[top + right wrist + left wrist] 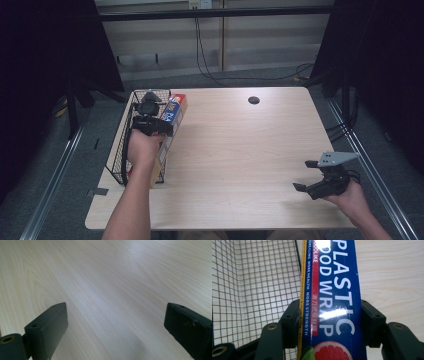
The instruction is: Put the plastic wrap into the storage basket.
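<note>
You had the L gripper [329, 322] pinching the plastic wrap box [332, 290] across its width by the wire basket [257, 285], R gripper [115, 332] spread idle; best kept box level, clear of rim.

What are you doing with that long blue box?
A person holds a gripper in each hand at a wooden table. The left gripper is clamped on a long blue box of plastic food wrap, which lies along the right-hand edge of a black wire basket. The right gripper is open over bare table, holding nothing.
</note>
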Demonstrator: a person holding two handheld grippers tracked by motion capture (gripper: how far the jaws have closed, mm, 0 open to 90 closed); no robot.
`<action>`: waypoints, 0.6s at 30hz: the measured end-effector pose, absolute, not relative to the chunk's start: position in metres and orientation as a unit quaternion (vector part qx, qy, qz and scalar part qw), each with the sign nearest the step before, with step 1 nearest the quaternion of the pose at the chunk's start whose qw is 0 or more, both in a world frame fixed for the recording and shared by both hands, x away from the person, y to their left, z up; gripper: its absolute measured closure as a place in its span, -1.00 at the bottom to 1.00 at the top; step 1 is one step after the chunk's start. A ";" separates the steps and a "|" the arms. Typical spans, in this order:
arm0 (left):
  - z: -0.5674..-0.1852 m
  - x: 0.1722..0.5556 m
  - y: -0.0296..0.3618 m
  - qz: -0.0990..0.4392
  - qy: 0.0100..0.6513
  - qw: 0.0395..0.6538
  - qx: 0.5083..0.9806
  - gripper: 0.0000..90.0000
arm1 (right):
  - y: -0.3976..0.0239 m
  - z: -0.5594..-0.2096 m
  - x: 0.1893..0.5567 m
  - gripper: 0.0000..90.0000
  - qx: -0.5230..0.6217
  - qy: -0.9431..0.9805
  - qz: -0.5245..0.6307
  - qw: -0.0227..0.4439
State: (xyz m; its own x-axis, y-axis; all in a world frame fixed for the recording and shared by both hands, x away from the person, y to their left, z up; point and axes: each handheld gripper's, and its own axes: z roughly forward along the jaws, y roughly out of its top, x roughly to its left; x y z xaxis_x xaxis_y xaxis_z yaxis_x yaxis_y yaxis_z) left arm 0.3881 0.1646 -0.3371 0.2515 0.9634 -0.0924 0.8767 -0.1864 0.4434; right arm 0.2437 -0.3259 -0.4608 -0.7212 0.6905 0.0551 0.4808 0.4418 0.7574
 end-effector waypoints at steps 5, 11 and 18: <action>-0.337 0.387 0.172 0.108 0.611 0.207 0.757 -0.04 | -0.325 -0.461 0.244 -0.89 0.349 0.839 0.397 0.129; -0.339 0.386 0.180 0.105 0.622 0.209 0.747 -0.04 | -0.326 -0.461 0.244 -0.89 0.349 0.839 0.397 0.129; -0.343 0.385 0.191 0.108 0.637 0.209 0.735 -0.04 | -0.326 -0.461 0.244 -0.89 0.350 0.838 0.397 0.130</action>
State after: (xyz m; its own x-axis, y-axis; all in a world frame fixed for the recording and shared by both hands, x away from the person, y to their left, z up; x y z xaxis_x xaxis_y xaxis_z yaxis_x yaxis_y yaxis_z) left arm 0.3849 0.1908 -0.3426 0.1664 0.9802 -0.1071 0.8900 -0.1025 0.4442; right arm 0.2439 -0.3256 -0.4609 -0.7213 0.6900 0.0608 0.4841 0.4393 0.7567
